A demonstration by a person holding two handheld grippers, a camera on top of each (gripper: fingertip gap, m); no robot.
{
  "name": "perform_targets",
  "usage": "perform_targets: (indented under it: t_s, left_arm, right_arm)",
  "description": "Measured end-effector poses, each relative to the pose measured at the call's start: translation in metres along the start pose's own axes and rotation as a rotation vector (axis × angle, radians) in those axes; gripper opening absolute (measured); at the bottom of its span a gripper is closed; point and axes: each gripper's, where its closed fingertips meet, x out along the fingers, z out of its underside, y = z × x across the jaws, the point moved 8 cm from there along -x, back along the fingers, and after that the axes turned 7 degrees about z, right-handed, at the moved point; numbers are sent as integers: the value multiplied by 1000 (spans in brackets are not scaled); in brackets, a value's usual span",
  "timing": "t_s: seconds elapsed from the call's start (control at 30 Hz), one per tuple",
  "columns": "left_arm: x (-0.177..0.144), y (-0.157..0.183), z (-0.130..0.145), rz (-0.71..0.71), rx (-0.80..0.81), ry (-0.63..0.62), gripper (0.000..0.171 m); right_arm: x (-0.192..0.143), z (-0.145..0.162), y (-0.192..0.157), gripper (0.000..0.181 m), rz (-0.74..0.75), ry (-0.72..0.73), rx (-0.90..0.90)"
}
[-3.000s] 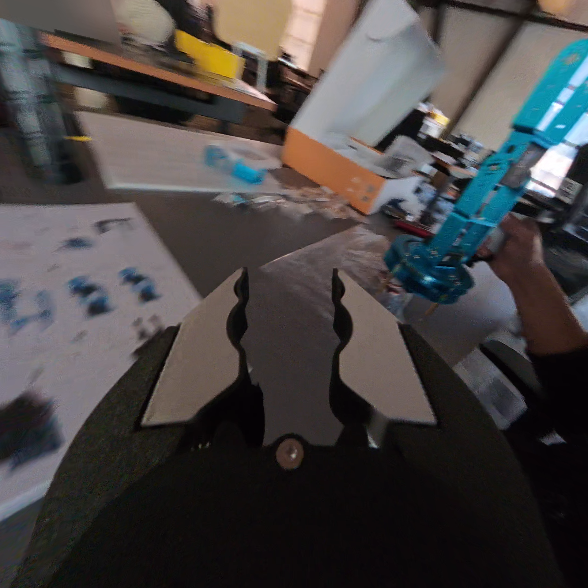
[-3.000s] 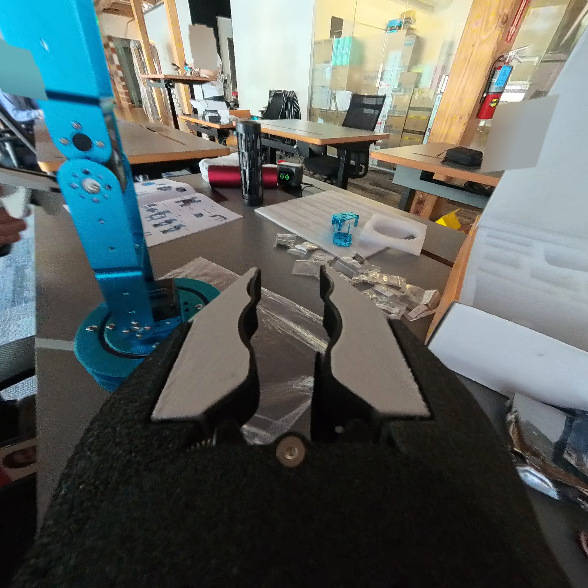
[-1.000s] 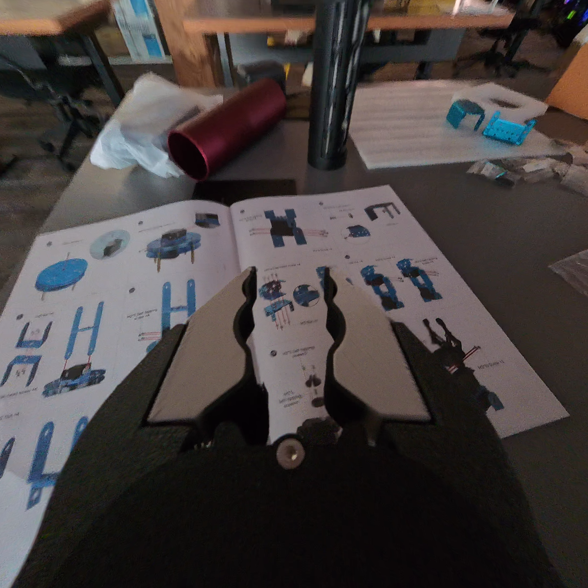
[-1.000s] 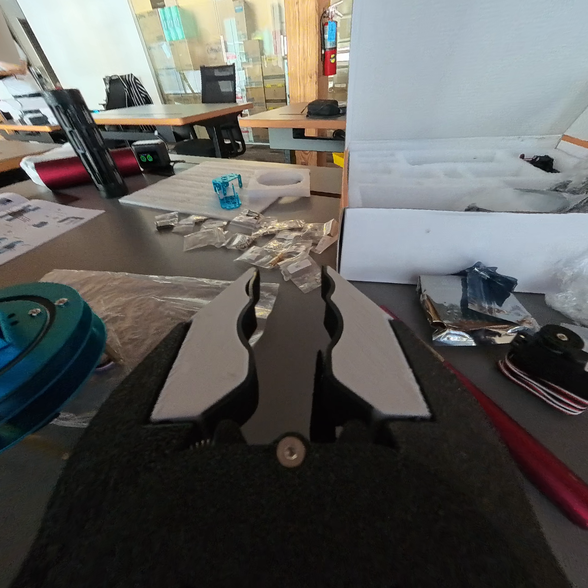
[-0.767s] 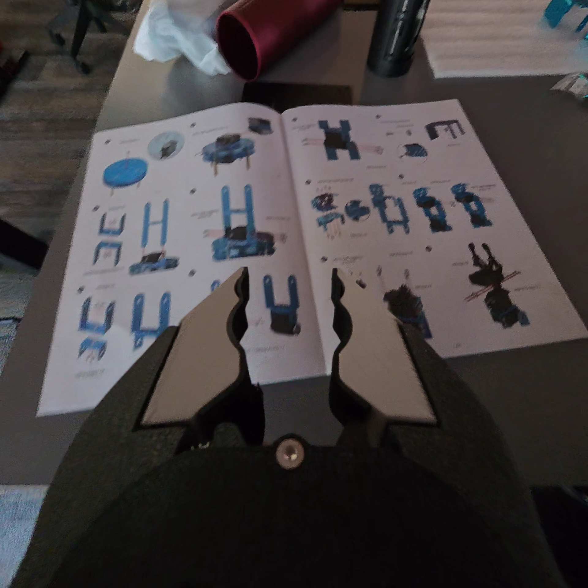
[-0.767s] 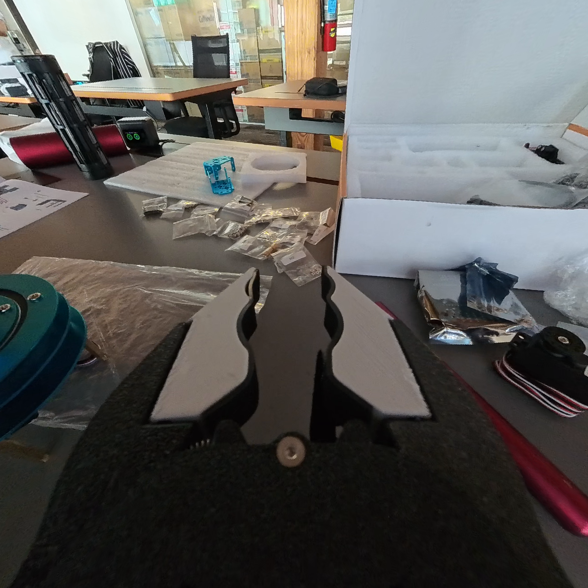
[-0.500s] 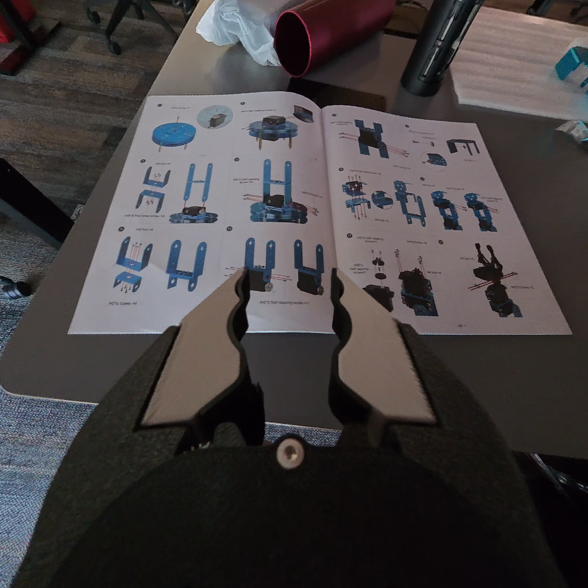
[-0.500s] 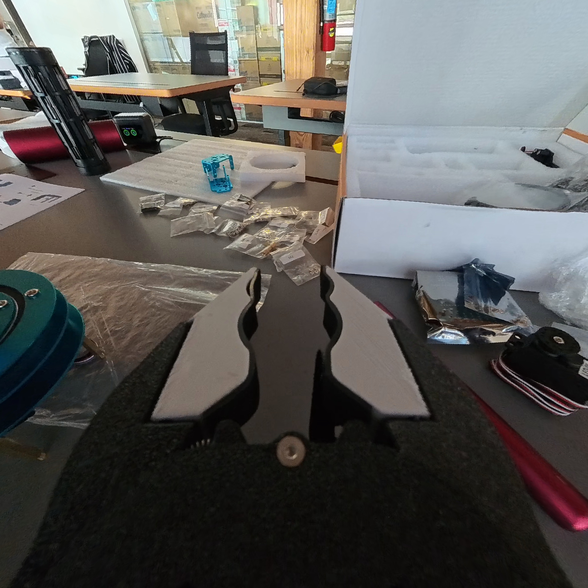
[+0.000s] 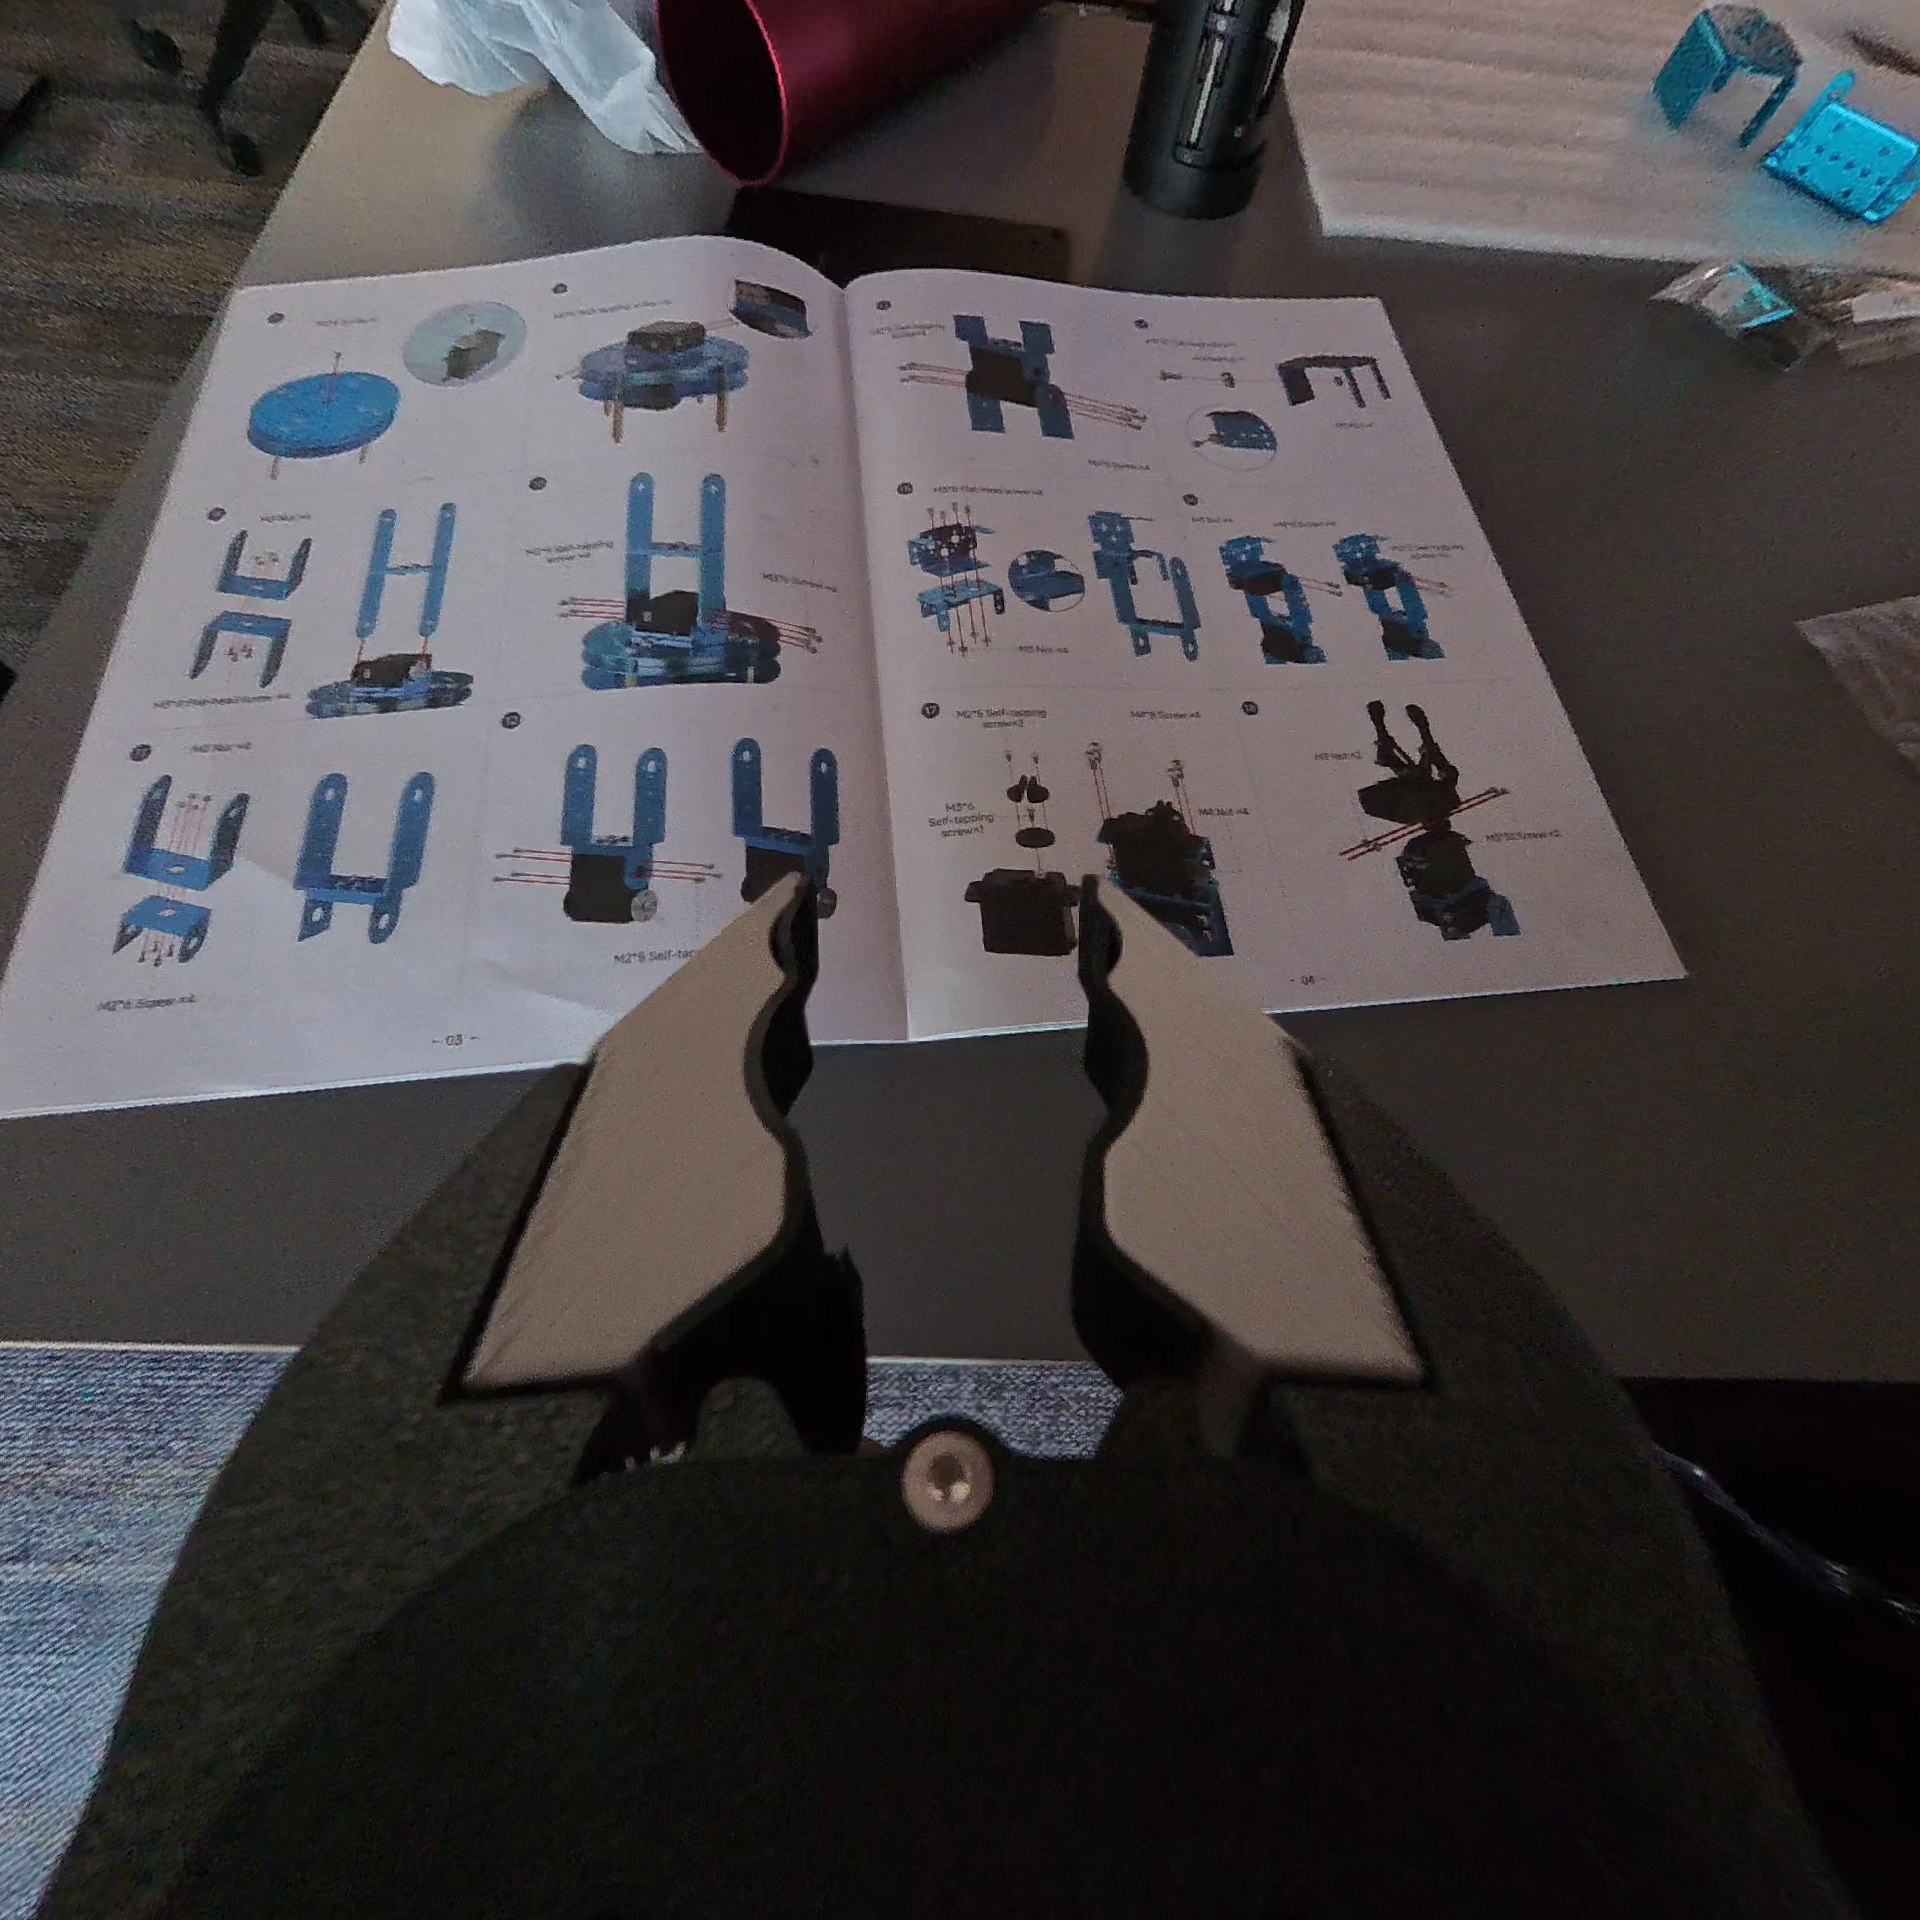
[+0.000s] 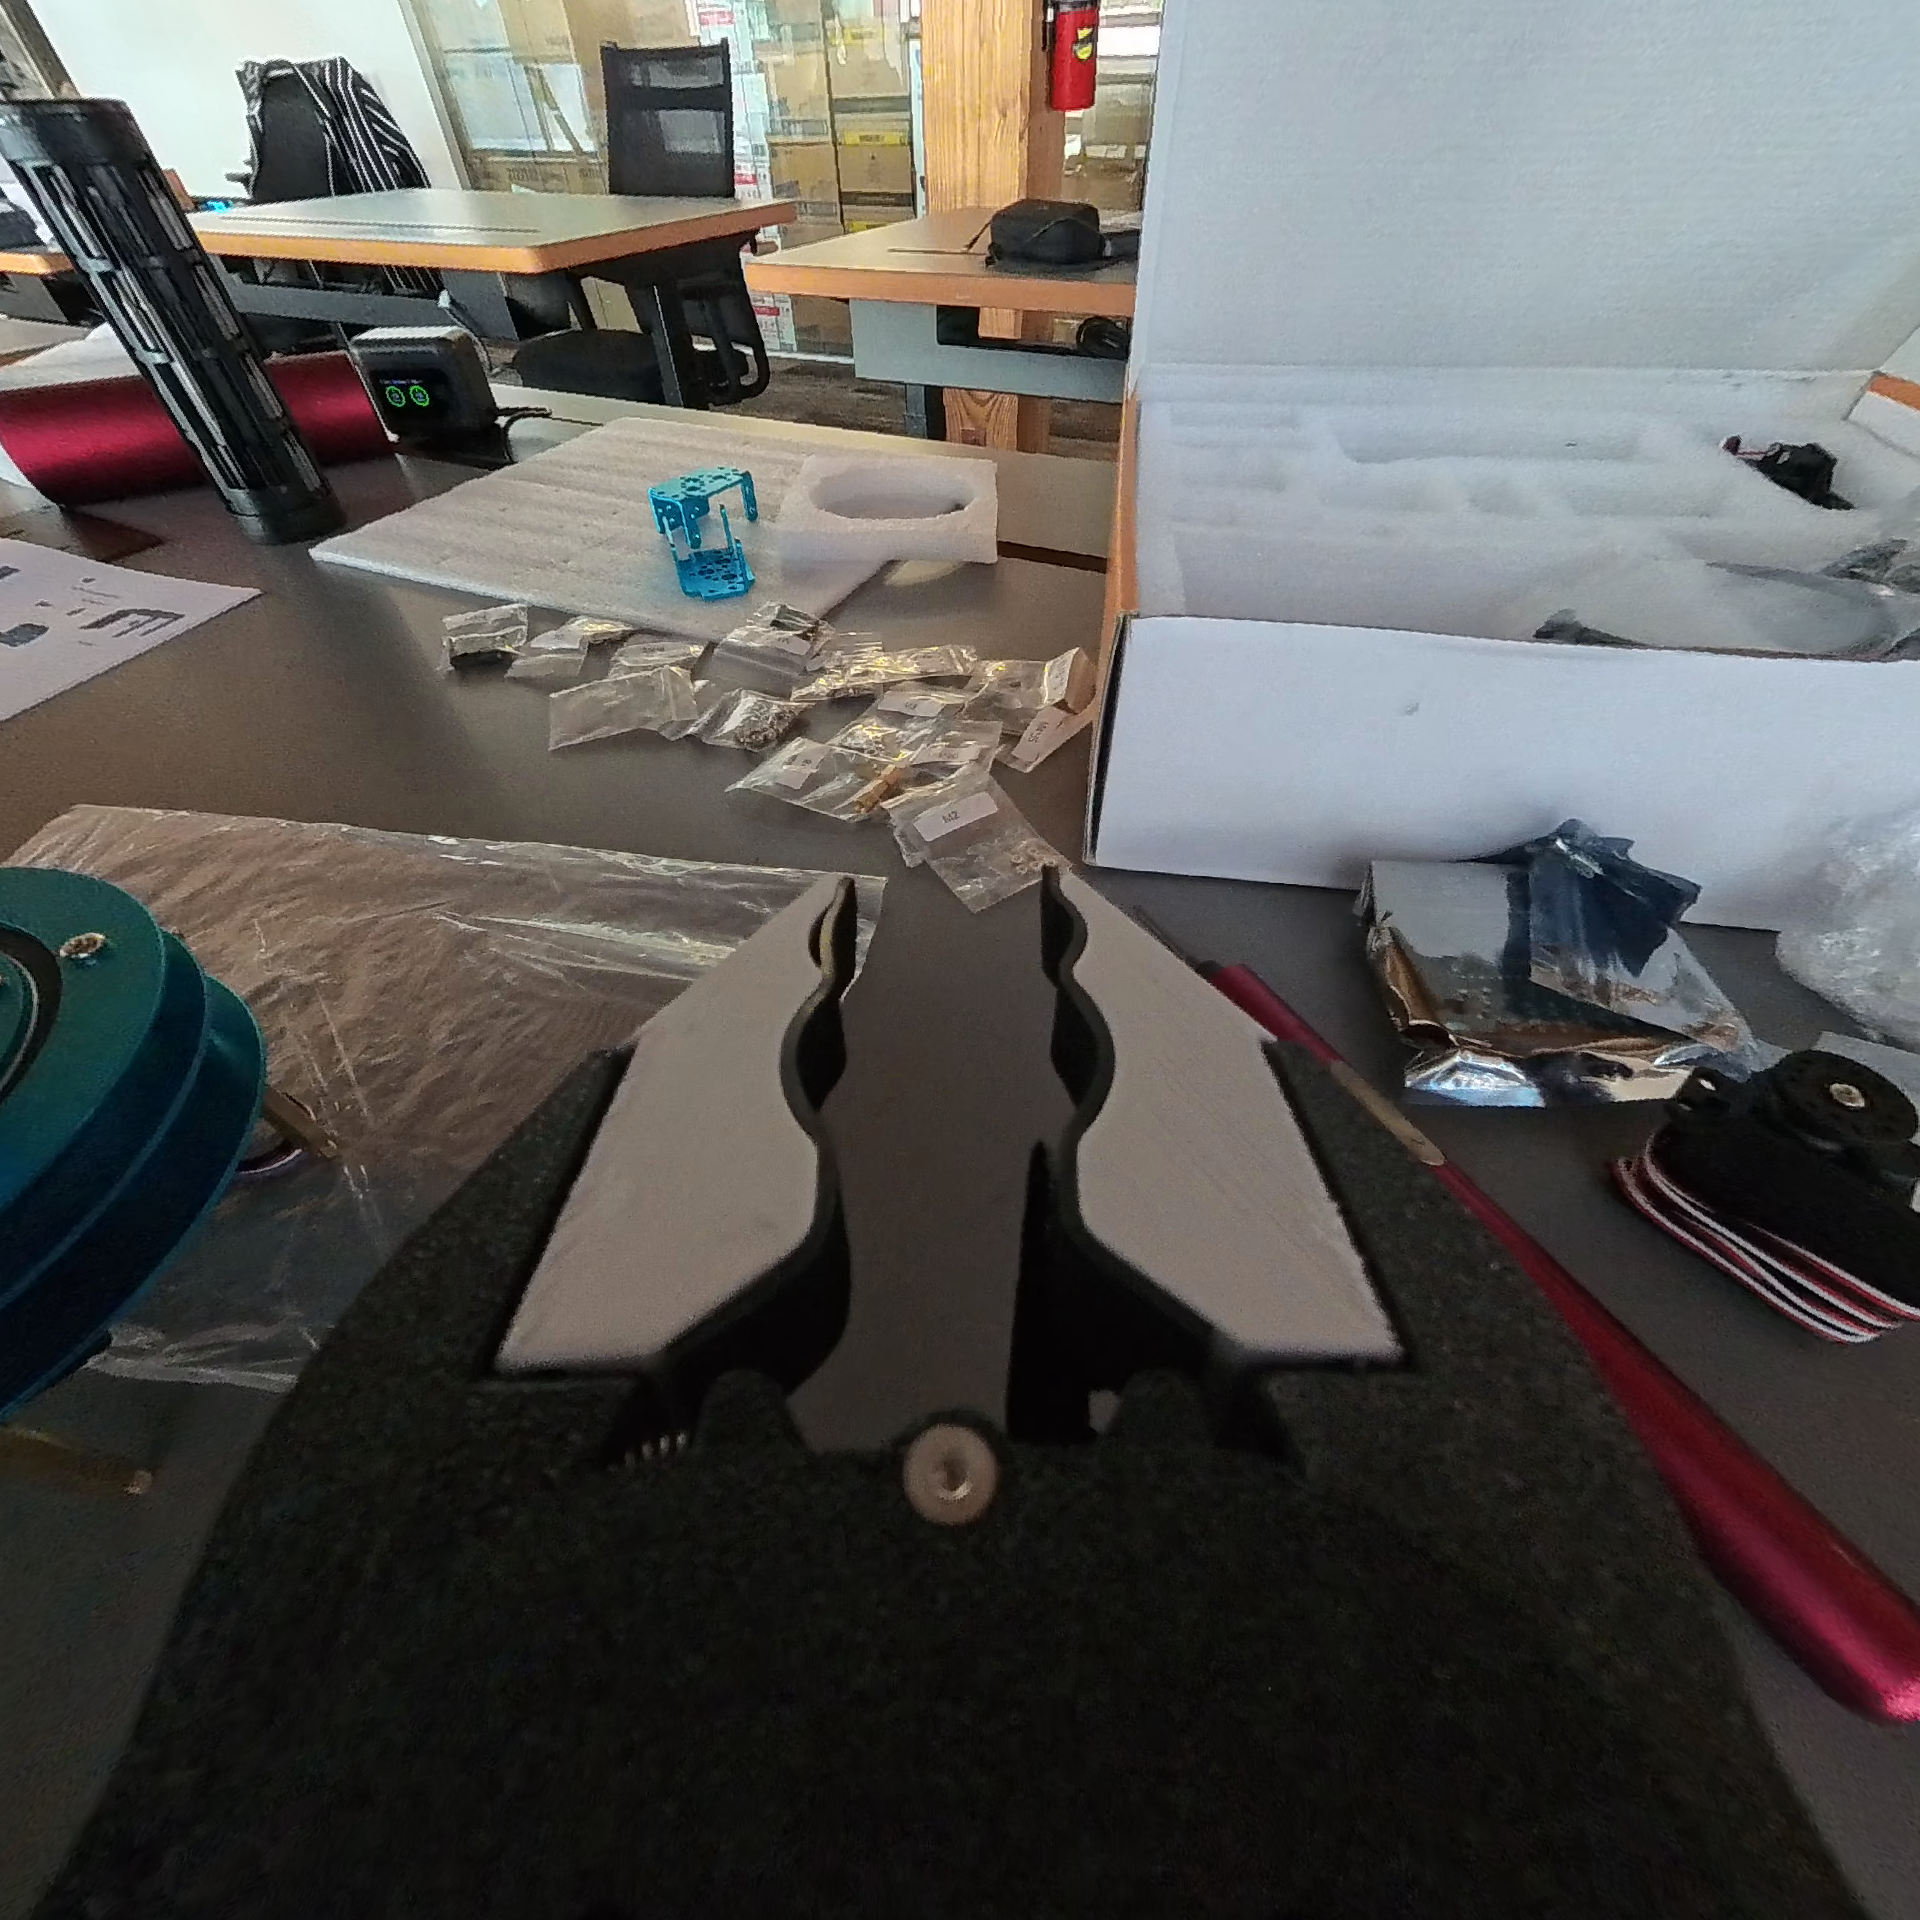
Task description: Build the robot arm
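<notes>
We are easing the left hand-held gripper (image 9: 940, 894), empty and gaping wide, closer over the open booklet (image 9: 810, 623). The right hand-held gripper (image 10: 945, 894) is staying narrowly parted, empty, above the table (image 10: 312, 707).

Your left gripper (image 9: 940, 894), jaws apart and empty, hangs over the near edge of the open instruction booklet (image 9: 727, 623). Your right gripper (image 10: 945, 894), also parted and empty, points at small clear hardware bags (image 10: 831, 717), a red screwdriver (image 10: 1621, 1351) just right.

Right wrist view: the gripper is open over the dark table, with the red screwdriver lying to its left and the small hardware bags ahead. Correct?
Not quite. In the right wrist view the red screwdriver lies to the right of the open right gripper, not its left. The small hardware bags are ahead on the dark table.
</notes>
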Motion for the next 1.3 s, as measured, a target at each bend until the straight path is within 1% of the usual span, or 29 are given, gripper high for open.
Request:
perform_targets:
  t_s: [0.1,0.27,0.53,0.9,1.1,1.3]
  left_arm:
    - [-2,4,2,-30,27,-27,49]
    - [-9,11,7,-16,14,-42,49]
    - [-30,2,21,-87,-17,-56,49]
    - [-59,-10,44,-132,-44,-37,49]
    - [-65,-15,48,-136,-60,-22,49]
    - [-63,-15,46,-132,-51,-25,49]
  right_arm:
    - [1,1,-1,35,-3,-9,-4]
    - [4,2,0,35,-12,-29,6]
    - [8,2,-2,35,-24,-46,-7]
    - [8,2,-3,34,-19,-49,-18]
    - [9,2,-1,33,-18,-50,-2]
    - [9,2,-1,33,-21,-50,1]
